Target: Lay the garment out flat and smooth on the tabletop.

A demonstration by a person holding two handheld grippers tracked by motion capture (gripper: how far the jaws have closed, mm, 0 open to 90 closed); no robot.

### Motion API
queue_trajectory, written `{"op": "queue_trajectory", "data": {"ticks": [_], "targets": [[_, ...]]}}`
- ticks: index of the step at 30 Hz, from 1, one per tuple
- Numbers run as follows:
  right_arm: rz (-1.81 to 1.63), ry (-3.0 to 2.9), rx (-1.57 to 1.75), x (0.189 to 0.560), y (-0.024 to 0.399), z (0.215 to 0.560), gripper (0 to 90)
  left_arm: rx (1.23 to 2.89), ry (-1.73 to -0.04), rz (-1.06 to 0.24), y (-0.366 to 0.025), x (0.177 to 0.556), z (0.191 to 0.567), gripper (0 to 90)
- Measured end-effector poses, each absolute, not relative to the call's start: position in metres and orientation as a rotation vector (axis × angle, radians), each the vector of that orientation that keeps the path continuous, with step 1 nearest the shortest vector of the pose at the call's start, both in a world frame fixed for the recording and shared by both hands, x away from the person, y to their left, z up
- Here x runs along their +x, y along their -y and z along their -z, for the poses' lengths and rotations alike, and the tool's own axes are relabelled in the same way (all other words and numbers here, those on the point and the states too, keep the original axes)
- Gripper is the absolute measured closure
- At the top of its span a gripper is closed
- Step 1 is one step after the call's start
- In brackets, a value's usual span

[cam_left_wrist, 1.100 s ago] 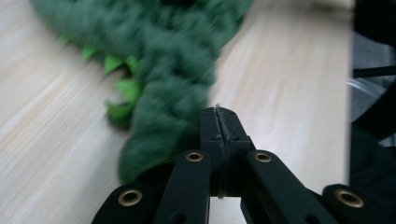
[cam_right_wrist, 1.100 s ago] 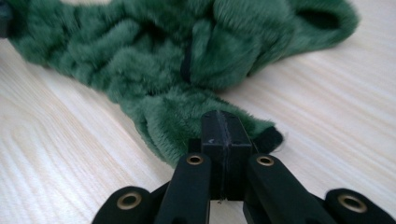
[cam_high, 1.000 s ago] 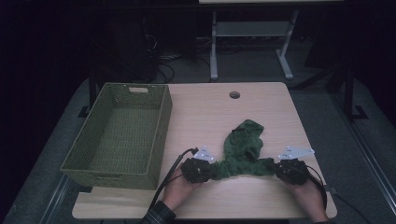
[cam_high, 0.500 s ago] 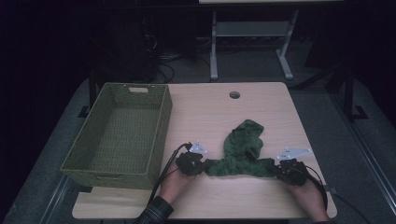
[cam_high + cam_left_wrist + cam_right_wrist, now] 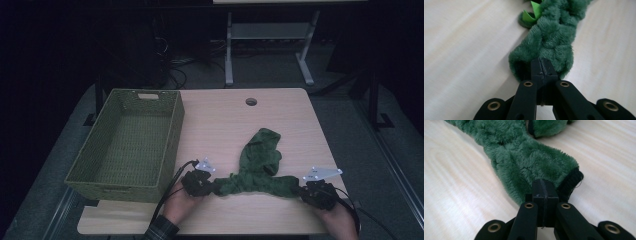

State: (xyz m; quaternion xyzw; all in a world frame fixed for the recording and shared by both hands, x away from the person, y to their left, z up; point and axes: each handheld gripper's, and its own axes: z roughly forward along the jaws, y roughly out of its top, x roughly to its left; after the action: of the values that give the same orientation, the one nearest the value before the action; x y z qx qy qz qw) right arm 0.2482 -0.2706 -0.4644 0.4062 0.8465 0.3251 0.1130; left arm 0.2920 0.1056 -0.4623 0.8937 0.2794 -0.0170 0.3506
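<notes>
High view: a green fleece garment (image 5: 257,170) stretches across the worktop (image 5: 220,125) between the left hand-held gripper (image 5: 207,186) and right hand-held gripper (image 5: 305,192). Gripper views: each is clamped on a cuff end; it looks soft, light, limp, best held at the hems

Item one: we list a green woven basket (image 5: 127,145) at nine o'clock on the desk (image 5: 225,120), its long side running toward twelve, a slot handle cut in its far wall, nothing inside. Item two: we note the desk itself, pale wood grain, with a round cable hole (image 5: 251,102) near its twelve o'clock edge. Item three: beyond that edge, at twelve to one o'clock, we record a light metal frame (image 5: 267,47) standing on the dark floor, with loose cables (image 5: 182,65) lying at eleven o'clock.
</notes>
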Motion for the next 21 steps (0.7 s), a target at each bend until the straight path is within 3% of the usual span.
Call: {"op": "queue_trajectory", "data": {"ticks": [10,12,21], "targets": [[-0.971,-2.488,1.182,0.232,0.271,0.464,86.7,2.296,-0.706,0.102,-0.107,0.286,0.462,87.1],[-1.012,-2.470,1.188,0.234,0.272,0.460,78.9,2.278,-0.704,0.106,-0.108,0.287,0.457,78.2],[-1.070,-2.388,1.186,0.243,0.272,0.447,71.6,2.258,-0.652,0.069,-0.100,0.300,0.432,62.7]]}}
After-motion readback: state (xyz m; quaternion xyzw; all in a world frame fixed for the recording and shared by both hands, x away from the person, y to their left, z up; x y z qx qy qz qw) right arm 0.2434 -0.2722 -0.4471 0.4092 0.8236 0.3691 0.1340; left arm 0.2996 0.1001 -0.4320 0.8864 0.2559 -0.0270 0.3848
